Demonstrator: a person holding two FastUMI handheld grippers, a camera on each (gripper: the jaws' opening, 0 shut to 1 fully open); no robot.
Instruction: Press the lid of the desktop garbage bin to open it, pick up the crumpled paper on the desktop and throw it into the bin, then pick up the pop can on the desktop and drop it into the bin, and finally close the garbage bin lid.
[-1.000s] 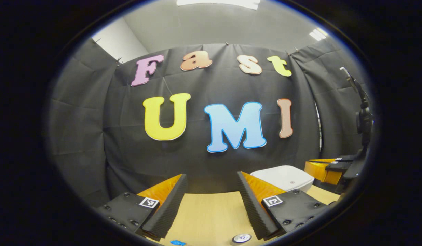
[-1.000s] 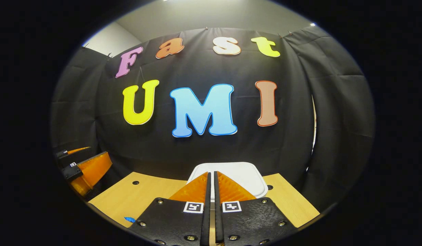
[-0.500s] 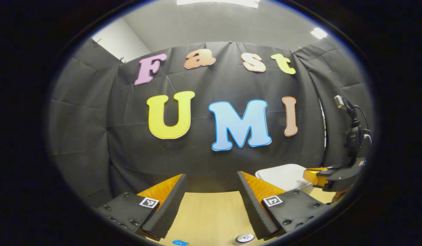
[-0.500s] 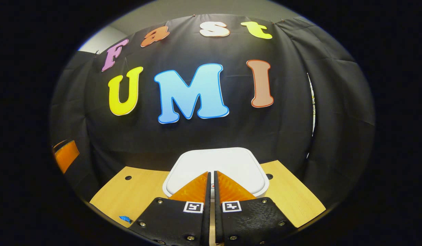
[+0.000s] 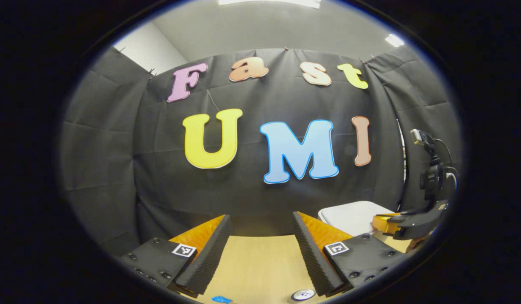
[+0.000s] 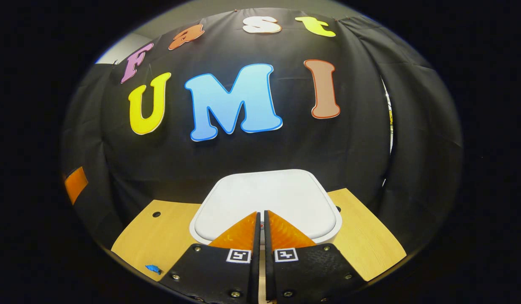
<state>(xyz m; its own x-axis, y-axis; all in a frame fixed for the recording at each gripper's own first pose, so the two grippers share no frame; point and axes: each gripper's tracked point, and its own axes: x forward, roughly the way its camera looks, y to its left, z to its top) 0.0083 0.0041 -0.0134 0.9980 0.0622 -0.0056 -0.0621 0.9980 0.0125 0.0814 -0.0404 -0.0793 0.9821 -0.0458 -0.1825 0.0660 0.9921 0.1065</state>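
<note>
The white garbage bin point(image 6: 264, 198) stands on the wooden desk with its lid down. My right gripper point(image 6: 260, 215) is shut with nothing in it, its tips over the near part of the lid; whether they touch it I cannot tell. In the left gripper view the bin point(image 5: 353, 215) sits at the right, with the right gripper point(image 5: 389, 221) reaching over it from the right. My left gripper point(image 5: 260, 223) hovers open above bare desk to the left of the bin. A pop can top point(image 5: 303, 294) peeks in at the bottom edge.
The wooden desk point(image 6: 159, 236) ends close behind the bin at the black cloth wall. A small blue scrap point(image 6: 153, 268) lies on the desk near its front left. Two small holes mark the desk on either side of the bin.
My right gripper has moved forward and down toward the bin, whose lid now looms larger beneath its tips. The left gripper has barely shifted.
</note>
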